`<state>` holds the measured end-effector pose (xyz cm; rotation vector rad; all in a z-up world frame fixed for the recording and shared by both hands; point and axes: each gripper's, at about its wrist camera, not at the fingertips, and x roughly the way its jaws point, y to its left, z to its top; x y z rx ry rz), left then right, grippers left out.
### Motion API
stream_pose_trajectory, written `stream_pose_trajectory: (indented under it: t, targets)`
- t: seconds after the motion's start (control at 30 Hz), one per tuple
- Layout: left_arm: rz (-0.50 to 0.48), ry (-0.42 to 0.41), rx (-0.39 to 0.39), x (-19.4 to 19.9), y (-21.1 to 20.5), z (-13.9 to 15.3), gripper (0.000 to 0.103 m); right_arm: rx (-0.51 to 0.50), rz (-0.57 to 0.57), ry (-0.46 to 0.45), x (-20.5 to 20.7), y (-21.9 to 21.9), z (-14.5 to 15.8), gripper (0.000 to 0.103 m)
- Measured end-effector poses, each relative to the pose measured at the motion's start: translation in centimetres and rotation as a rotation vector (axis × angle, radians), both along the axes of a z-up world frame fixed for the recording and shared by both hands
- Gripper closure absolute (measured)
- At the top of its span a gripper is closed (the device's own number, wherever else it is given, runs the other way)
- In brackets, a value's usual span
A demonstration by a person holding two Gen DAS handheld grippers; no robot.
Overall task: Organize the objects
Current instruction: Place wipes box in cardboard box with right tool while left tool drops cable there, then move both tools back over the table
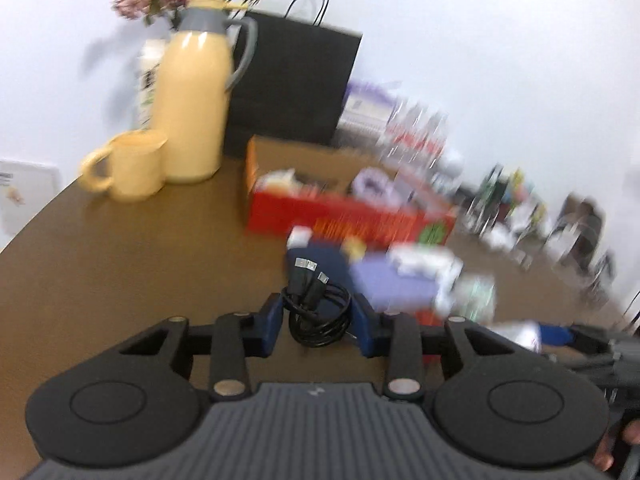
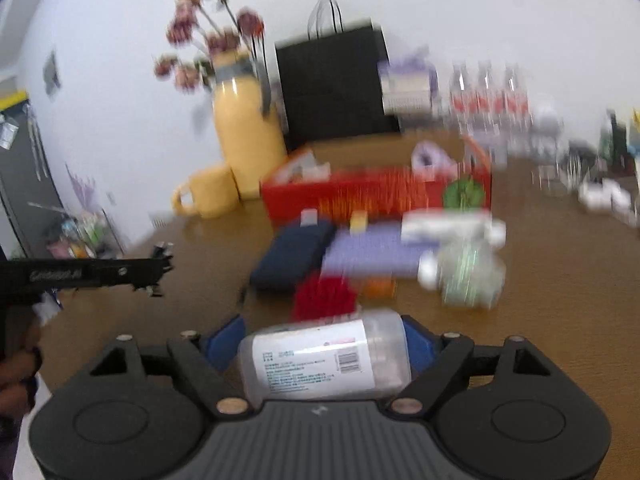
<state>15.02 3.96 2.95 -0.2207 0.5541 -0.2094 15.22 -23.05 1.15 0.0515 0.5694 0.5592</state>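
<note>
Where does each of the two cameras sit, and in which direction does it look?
Left wrist: sits on the left gripper, looks forward over a coiled black cable between its fingers, across the brown table; fingertips of a hand show.
Right wrist: sits on the right gripper, looks over a clear labelled jar between its fingers; the left gripper shows from the side.
Shared: yellow jug, yellow mug, black bag, red box.

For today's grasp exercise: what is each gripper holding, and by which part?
Left gripper: coiled black cable, pinched across the bundle's sides. Right gripper: clear labelled bottle, lying sideways, clamped at its two ends.
</note>
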Motion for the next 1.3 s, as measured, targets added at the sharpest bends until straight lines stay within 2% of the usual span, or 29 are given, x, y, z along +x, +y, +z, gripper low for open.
stream_pose_trajectory:
  t: [0.07, 0.13, 0.23, 0.3, 0.37, 0.4, 0.43, 0.5, 0.53, 0.6, 0.63, 0.67, 0.7, 0.77, 0.8, 0.87, 1.0, 1.1, 1.17, 1.23, 1.3]
  targets:
    - [-0.018, -0.048, -0.005, 4.4, 0.1, 2.3, 0.066, -0.035, 0.022, -0.062, 2.6, -0.3, 2.2, 0.021]
    - [-0.029, -0.073, 0.038, 9.7, -0.4, 4.3, 0.066, -0.07, 0.032, -0.121, 5.8, -0.3, 4.4, 0.021]
    - [-0.05, -0.055, 0.122, 18.8, -2.1, 5.8, 0.065, -0.123, 0.03, -0.192, 12.0, 0.1, 7.6, 0.021]
    - [-0.035, 0.001, 0.21, 25.1, -3.6, 4.9, 0.065, -0.171, -0.001, -0.218, 17.0, 1.0, 8.6, 0.021]
    - [0.019, 0.097, 0.279, 31.6, -4.6, 2.7, 0.065, -0.233, -0.031, -0.218, 22.1, 2.4, 8.2, 0.021]
    - [0.031, 0.138, 0.309, 34.0, -4.8, 1.5, 0.065, -0.264, -0.052, -0.215, 24.8, 3.1, 7.4, 0.021]
    - [0.083, 0.164, 0.344, 36.3, -5.0, -0.1, 0.064, -0.277, -0.079, -0.199, 27.2, 3.5, 6.3, 0.021]
    - [0.117, 0.203, 0.443, 38.9, -5.4, -2.9, 0.063, -0.274, -0.148, -0.152, 30.6, 3.5, 3.8, 0.021]
    - [0.106, 0.223, 0.442, 39.4, -5.4, -3.8, 0.063, -0.28, -0.173, -0.114, 32.0, 3.4, 2.3, 0.021]
    - [0.058, 0.238, 0.43, 39.5, -5.7, -3.5, 0.061, -0.277, -0.172, -0.023, 33.8, 2.8, -0.4, 0.021]
    - [0.062, 0.214, 0.433, 39.1, -6.0, -3.1, 0.058, -0.274, -0.168, 0.022, 34.1, 2.7, -1.4, 0.022]
    - [0.055, 0.196, 0.454, 38.8, -6.2, -2.9, 0.053, -0.308, -0.173, -0.013, 33.7, 2.9, -1.8, 0.022]
    - [0.053, 0.186, 0.479, 38.6, -6.5, -2.6, 0.051, -0.36, -0.167, -0.029, 33.3, 3.4, -1.9, 0.021]
    - [0.061, 0.178, 0.468, 38.0, -6.4, -1.7, 0.048, -0.441, -0.146, 0.039, 33.4, 4.4, -1.5, 0.021]
    - [0.061, 0.18, 0.447, 37.6, -6.3, -1.2, 0.046, -0.459, -0.137, 0.056, 33.3, 4.7, -0.9, 0.021]
    - [0.072, 0.181, 0.417, 36.6, -5.6, -0.1, 0.041, -0.459, -0.123, 0.024, 31.9, 4.6, 1.1, 0.021]
    - [0.062, 0.125, 0.353, 32.2, -4.6, 2.6, 0.035, -0.393, -0.163, -0.029, 29.2, 3.5, 4.9, 0.019]
    - [0.014, 0.041, 0.294, 26.5, -4.3, 4.6, 0.023, -0.314, -0.194, -0.064, 25.9, 2.2, 6.9, 0.018]
    - [-0.053, 0.016, 0.247, 22.3, -4.3, 5.5, 0.019, -0.239, -0.211, -0.097, 22.8, 1.2, 7.9, 0.018]
    - [-0.069, 0.0, 0.236, 18.2, -4.6, 6.0, 0.018, -0.169, -0.224, -0.124, 19.0, 0.0, 8.5, 0.015]
    - [-0.085, -0.044, 0.206, 14.0, -4.5, 6.5, 0.012, -0.122, -0.224, -0.151, 15.2, -1.0, 8.7, 0.012]
